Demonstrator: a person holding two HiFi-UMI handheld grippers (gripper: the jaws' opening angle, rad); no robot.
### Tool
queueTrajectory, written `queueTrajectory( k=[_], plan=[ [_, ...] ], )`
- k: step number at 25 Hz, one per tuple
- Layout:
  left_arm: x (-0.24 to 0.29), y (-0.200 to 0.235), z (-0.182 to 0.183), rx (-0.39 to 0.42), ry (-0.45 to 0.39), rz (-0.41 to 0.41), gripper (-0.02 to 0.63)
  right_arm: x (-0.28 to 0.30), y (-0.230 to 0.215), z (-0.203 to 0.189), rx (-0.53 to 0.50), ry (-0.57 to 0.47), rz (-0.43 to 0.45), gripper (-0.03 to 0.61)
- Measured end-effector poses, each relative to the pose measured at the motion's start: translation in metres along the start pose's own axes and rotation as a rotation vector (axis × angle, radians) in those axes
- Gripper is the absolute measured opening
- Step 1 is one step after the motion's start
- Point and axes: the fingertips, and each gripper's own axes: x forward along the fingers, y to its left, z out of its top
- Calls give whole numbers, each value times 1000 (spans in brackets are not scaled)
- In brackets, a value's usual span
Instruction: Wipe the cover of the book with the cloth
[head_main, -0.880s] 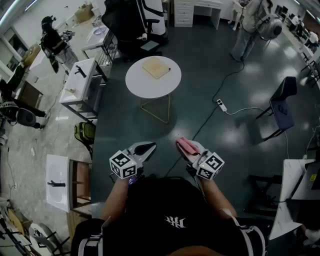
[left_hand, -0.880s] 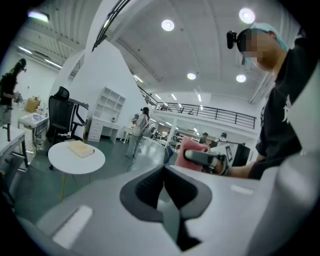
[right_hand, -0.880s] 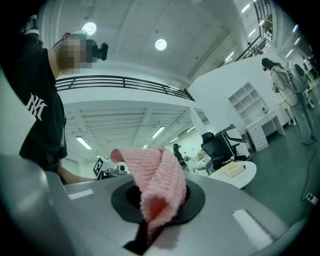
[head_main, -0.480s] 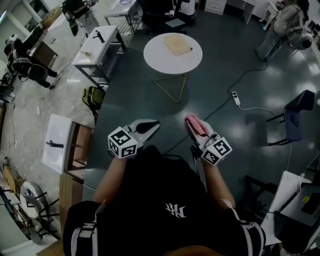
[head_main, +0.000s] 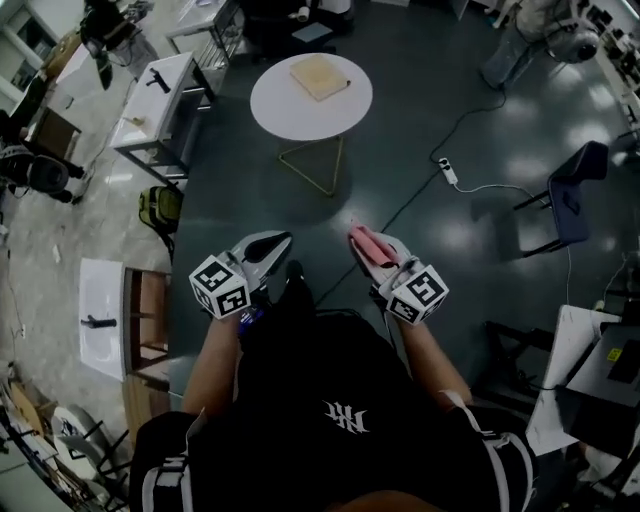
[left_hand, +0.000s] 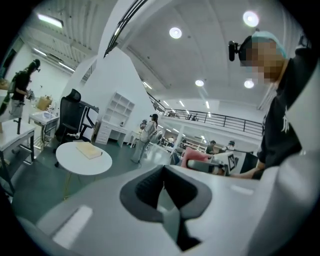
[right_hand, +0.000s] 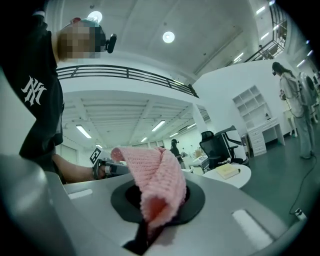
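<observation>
A tan book (head_main: 319, 76) lies on a round white table (head_main: 290, 108) some way ahead of me, and both gripper views show the book (left_hand: 89, 150) (right_hand: 230, 171) far off. My right gripper (head_main: 364, 243) is shut on a folded pink knitted cloth (head_main: 366, 244), which fills the jaws in the right gripper view as the cloth (right_hand: 157, 182). My left gripper (head_main: 264, 247) is shut and holds nothing. Both grippers are held close to my body, well short of the table.
A power strip (head_main: 446, 172) and its cables trail over the dark floor right of the table. A dark chair (head_main: 568, 203) stands at the right, white desks (head_main: 155, 95) and a green bag (head_main: 160, 208) at the left. A person (head_main: 520, 40) stands far back right.
The view has shifted as I moved, and the table with the book now sits nearer the top centre. Both grippers keep their places before my body, the right still holding the cloth.
</observation>
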Motion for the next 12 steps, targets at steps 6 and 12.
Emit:
queueTrajectory(
  k=[6, 12],
  plan=[
    [49, 13, 25, 98, 7, -78, 2, 6, -41, 6, -9, 46, -55, 12],
    [74, 64, 69, 195, -6, -151, 2, 51, -85, 22, -1, 46, -159, 12]
  ],
)
